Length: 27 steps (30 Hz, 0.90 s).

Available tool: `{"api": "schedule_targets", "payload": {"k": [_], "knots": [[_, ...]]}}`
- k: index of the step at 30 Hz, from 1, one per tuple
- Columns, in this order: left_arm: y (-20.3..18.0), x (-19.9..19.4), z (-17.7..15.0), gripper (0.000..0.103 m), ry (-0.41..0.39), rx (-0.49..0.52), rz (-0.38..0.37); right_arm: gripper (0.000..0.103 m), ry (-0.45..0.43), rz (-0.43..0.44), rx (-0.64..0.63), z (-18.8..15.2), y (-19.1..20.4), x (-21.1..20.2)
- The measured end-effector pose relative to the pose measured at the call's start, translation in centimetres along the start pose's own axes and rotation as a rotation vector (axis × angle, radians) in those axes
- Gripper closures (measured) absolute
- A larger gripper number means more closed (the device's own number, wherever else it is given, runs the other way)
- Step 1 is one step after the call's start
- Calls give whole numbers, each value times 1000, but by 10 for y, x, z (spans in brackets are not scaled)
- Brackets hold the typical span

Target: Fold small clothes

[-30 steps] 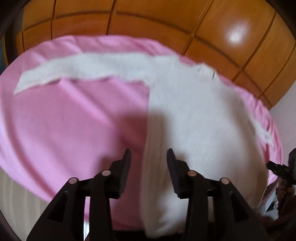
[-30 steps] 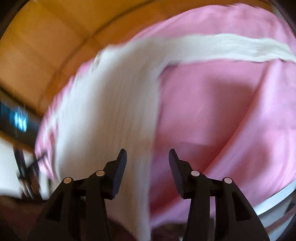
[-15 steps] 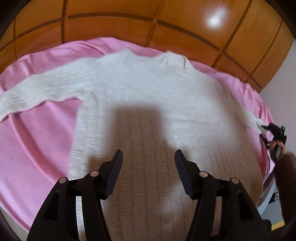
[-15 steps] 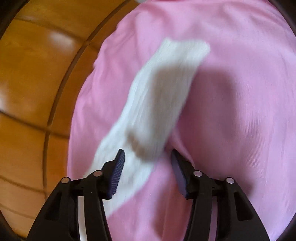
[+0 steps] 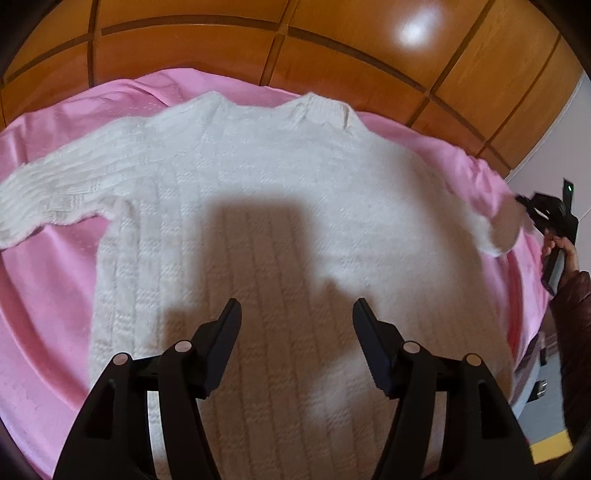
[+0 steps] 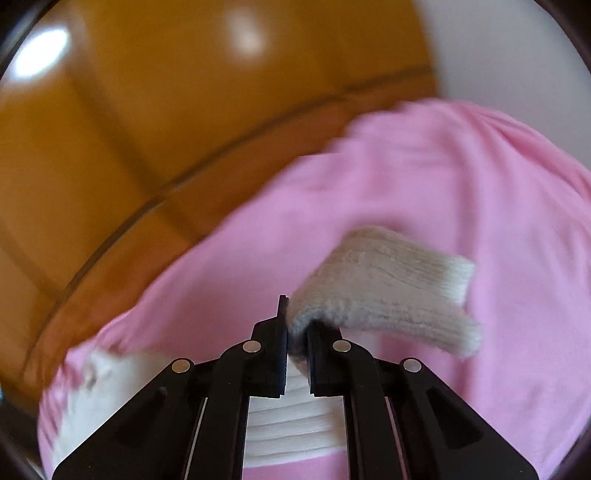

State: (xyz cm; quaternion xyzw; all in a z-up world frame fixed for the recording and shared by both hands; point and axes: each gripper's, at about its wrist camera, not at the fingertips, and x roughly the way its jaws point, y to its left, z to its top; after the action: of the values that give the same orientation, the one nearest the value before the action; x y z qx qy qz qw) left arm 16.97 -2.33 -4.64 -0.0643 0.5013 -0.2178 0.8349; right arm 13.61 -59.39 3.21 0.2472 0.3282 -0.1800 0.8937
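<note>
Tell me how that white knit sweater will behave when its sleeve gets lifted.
The white knit sweater is likely floppy: its cuff droops beyond the shut right gripper. The fuzzy knit probably grips rather than slips, and its body should drag across the pink sheet.

White ribbed-knit sweater, pink bed sheet, glossy orange-brown wood panels with dark seams, black claws, maroon jacket sleeve

Sweater: white knit wool-like cloth, ribbed, fuzzy, matt; cuff finer ribbed.
Bedsheet: pink woven cloth, smooth, faint sheen.
Wall panels, 12 o'clock: orange-brown wood, glossy, lamp glare.
Left tongs, right tongs: black matt plastic, bright metal rivets.
</note>
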Motion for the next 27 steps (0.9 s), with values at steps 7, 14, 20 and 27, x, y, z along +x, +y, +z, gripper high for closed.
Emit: {"api": "schedule_targets", "payload": {"k": [7, 14, 20, 27], "knots": [[12, -4, 11, 41, -25, -71, -70, 96, 110, 271, -294, -51, 185, 22], [34, -3, 25, 41, -62, -149, -99, 41, 246, 500, -426, -128, 286, 16], [51, 8, 47, 42, -68, -224, -151, 40, 218, 467, -293, -121, 227, -14], [50, 55, 89, 42, -33, -255, -133, 40, 206, 263, -112, -121, 92, -42]]}}
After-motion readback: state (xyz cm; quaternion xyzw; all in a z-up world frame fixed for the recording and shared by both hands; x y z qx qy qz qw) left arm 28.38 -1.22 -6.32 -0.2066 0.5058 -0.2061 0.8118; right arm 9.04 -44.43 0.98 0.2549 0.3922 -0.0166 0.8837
